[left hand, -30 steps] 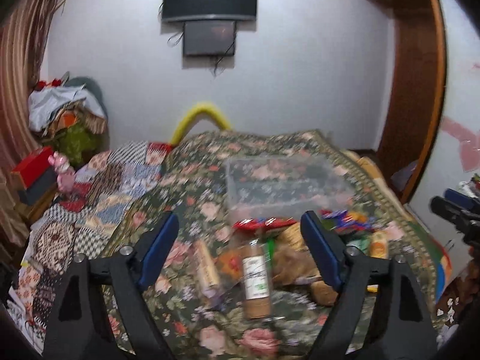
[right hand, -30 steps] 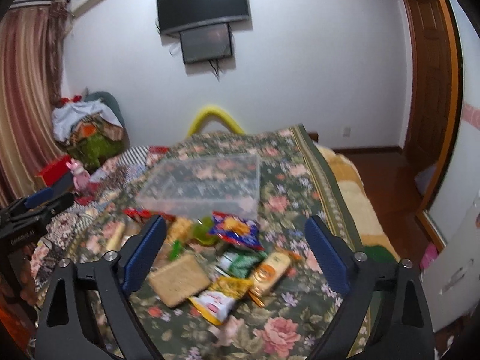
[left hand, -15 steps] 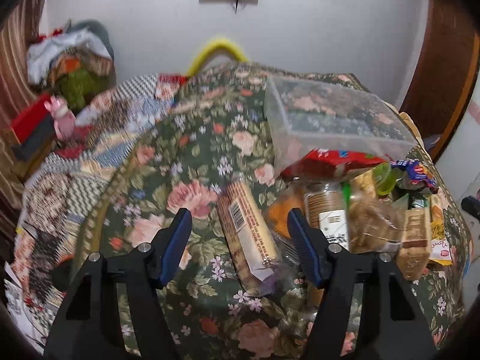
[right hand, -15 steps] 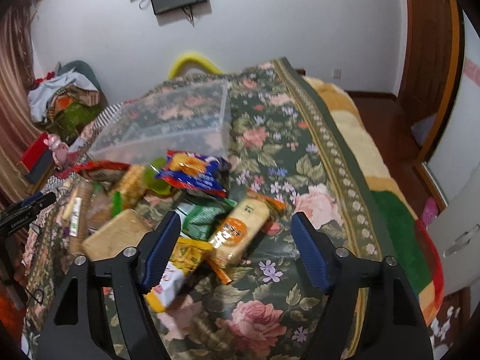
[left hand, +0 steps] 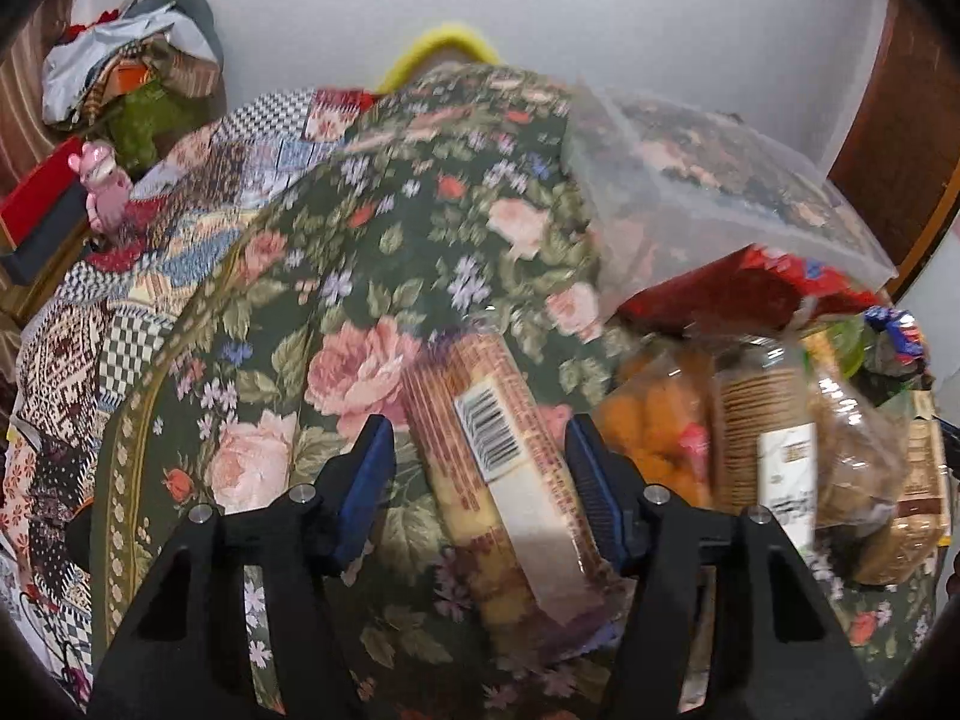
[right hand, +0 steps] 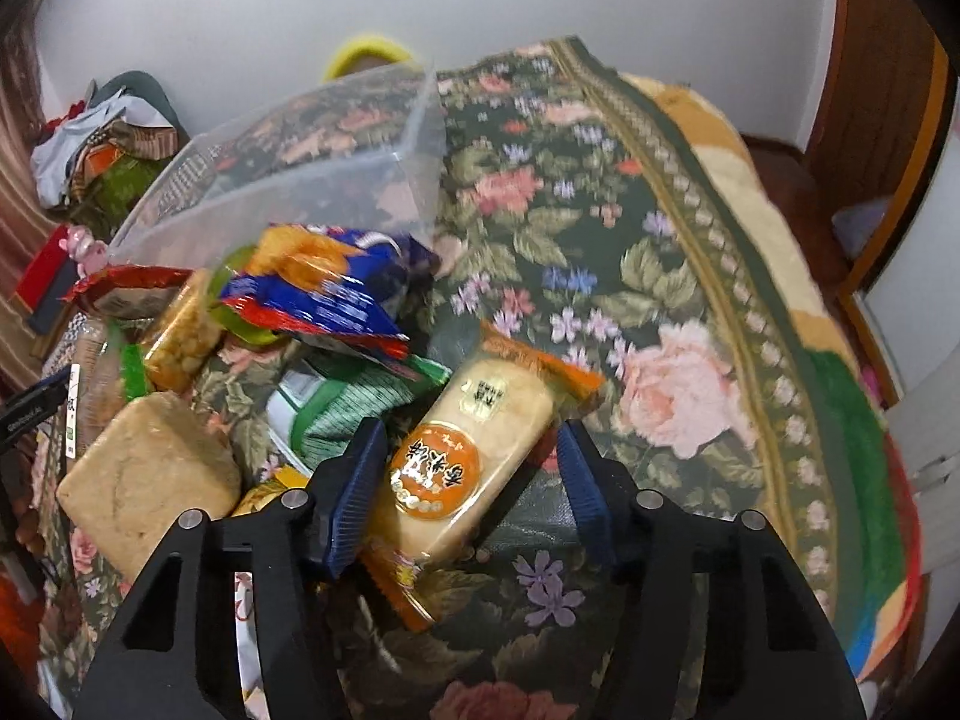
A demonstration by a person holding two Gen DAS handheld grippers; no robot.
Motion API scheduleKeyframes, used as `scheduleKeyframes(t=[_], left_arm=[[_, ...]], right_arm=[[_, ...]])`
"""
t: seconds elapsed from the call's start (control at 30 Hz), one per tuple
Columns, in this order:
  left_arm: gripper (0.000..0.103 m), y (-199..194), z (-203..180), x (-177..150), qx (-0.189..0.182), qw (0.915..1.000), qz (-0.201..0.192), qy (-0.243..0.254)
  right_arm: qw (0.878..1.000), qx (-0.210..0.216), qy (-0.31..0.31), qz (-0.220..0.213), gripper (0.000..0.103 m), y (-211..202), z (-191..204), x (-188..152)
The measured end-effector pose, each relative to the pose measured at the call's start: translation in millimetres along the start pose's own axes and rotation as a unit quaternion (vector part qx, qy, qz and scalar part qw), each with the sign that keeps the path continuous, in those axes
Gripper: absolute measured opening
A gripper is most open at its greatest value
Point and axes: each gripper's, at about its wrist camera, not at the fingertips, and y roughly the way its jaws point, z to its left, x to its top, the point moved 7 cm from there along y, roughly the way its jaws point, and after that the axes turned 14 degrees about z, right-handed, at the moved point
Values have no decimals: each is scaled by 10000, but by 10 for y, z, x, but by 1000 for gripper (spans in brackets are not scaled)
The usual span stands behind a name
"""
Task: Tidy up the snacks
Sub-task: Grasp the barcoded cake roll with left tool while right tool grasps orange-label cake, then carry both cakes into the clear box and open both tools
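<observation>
My left gripper [left hand: 480, 468] is open, its blue fingers on either side of a long biscuit pack with a barcode [left hand: 498, 468] lying on the floral bedspread [left hand: 384, 252]. My right gripper [right hand: 471, 480] is open around an orange-labelled rice cracker pack [right hand: 480, 450]. A clear plastic bin [left hand: 708, 192] stands behind the snack pile; it also shows in the right wrist view [right hand: 312, 144]. The pile holds a cracker sleeve [left hand: 756, 420], orange puffs [left hand: 654, 426], a blue chip bag [right hand: 336, 294], a green packet [right hand: 354, 408] and a tan block pack [right hand: 150, 474].
A patchwork blanket [left hand: 120, 276] and a heap of clothes [left hand: 132, 78] lie to the left. A pink toy [left hand: 105, 180] sits by a red box [left hand: 42, 198]. The bed's right edge [right hand: 810, 312] drops to the floor beside a wooden door [right hand: 876, 60].
Both grippers have dropped and moved forward toward the bed. The left one now straddles the biscuit pack, the right one the rice cracker pack. Both jaws have narrowed a little.
</observation>
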Motion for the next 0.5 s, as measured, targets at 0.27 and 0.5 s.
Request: scheduleKeyframes(t=[0.27,0.5], left_arm=[[49,142,90,-47,68,10000,52,-44],[45,77,76,-70,234,9997,-9,20]], right_arm=[[9996,-259,-113,32,41,-7,-52,-35],[9996,-264,60,-53,31,-63,-150,-34]])
